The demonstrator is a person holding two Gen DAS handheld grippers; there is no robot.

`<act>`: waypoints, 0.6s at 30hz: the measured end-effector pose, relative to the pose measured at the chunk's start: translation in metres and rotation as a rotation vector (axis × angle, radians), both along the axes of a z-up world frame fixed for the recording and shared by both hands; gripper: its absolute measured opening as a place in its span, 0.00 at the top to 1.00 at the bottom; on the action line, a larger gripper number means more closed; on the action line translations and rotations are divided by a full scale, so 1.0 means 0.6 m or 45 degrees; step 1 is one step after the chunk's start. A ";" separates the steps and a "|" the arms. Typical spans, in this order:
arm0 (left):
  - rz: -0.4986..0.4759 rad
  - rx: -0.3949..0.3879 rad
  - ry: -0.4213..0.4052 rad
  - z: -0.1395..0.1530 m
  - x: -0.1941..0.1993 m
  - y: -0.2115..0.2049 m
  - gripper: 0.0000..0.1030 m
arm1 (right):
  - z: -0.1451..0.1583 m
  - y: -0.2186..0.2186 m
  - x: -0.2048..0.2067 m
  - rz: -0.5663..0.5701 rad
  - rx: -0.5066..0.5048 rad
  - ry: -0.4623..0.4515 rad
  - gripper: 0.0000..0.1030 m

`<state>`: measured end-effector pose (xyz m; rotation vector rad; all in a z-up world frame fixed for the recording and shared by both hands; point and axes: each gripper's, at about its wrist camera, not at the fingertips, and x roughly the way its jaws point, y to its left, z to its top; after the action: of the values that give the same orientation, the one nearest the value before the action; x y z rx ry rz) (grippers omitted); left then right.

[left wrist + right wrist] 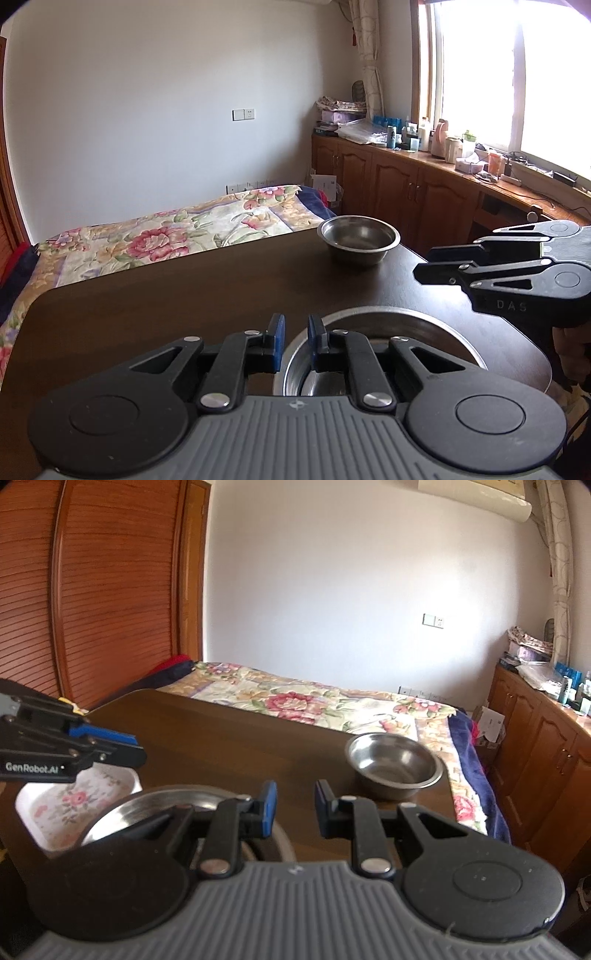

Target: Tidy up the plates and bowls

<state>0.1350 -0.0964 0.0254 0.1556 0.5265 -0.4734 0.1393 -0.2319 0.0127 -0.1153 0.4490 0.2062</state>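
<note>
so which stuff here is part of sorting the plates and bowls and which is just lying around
For the job:
small steel bowl
large steel bowl
white floral dish
left tongs
right tongs

Lying about:
bottles on the counter
floral bedspread
folded fabrics

small bowl [394,766] at the table's [184,288] far right corner; large bowl [173,805] near, right of tray [70,808]
</note>
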 end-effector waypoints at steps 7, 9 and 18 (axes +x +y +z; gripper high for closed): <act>-0.027 0.033 -0.009 0.009 0.025 -0.013 0.53 | 0.008 -0.032 0.027 -0.046 -0.033 -0.037 0.75; -0.036 0.043 -0.014 0.012 0.033 -0.019 0.50 | 0.008 -0.043 0.036 -0.056 -0.031 -0.040 0.75; -0.058 0.036 -0.008 0.020 0.082 -0.045 0.40 | 0.006 -0.077 0.075 -0.094 -0.022 -0.042 0.71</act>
<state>0.1844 -0.1235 0.0375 0.1964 0.5249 -0.5101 0.1844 -0.2778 0.0165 -0.1185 0.4218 0.1282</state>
